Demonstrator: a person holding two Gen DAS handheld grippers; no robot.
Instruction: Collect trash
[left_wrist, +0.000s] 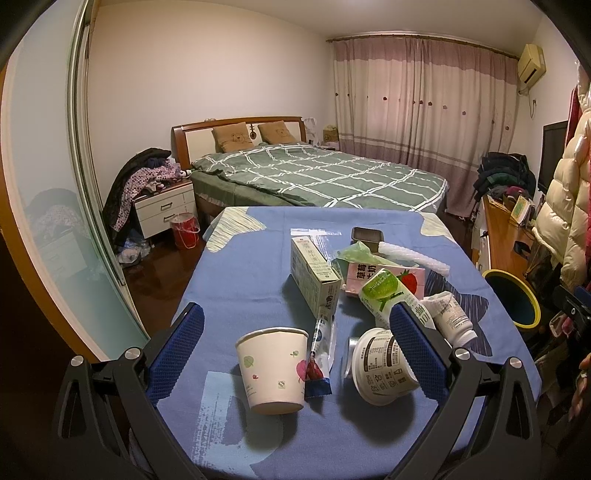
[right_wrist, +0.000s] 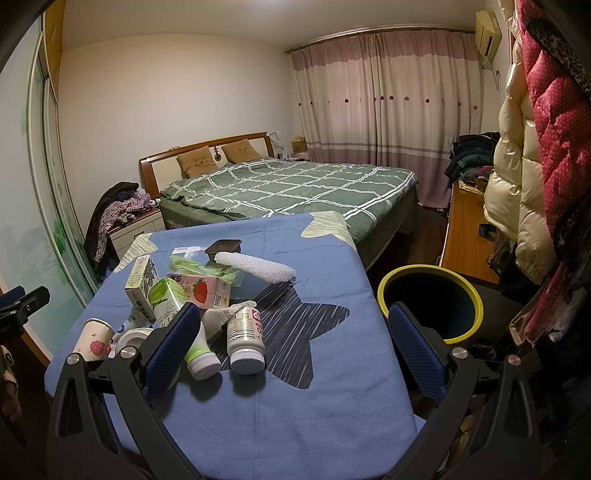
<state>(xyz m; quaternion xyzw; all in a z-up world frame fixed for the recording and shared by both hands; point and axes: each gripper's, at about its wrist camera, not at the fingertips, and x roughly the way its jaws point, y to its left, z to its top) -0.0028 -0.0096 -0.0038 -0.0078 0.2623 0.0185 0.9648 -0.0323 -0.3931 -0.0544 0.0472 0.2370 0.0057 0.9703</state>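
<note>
Left wrist view first: I have my left gripper (left_wrist: 295, 339) hovering low over the blue star-print tablecloth (left_wrist: 236, 288), jaws wide apart and holding nothing, with the white paper cup with small fruit prints (left_wrist: 271, 369) standing upright between the blue pads. Just beside it lies a thin foil sachet (left_wrist: 320, 354), then a tipped white yogurt tub (left_wrist: 384, 363) and, behind, the pale green carton (left_wrist: 314, 275) and pink strawberry milk carton (left_wrist: 384, 278). I judge the cup is the first pick — I would centre it, close gently so the thin wall does not crush, and avoid dragging the sachet along. Moving right, my right gripper (right_wrist: 291, 339) is also spread open and empty, angled down over the cloth; the white-capped supplement bottle (right_wrist: 245, 338) and green-and-white tube (right_wrist: 197, 349) lie near its left pad. The yellow-rimmed dark bin (right_wrist: 472, 295) stands just off the table's right edge — trash goes there.
</note>
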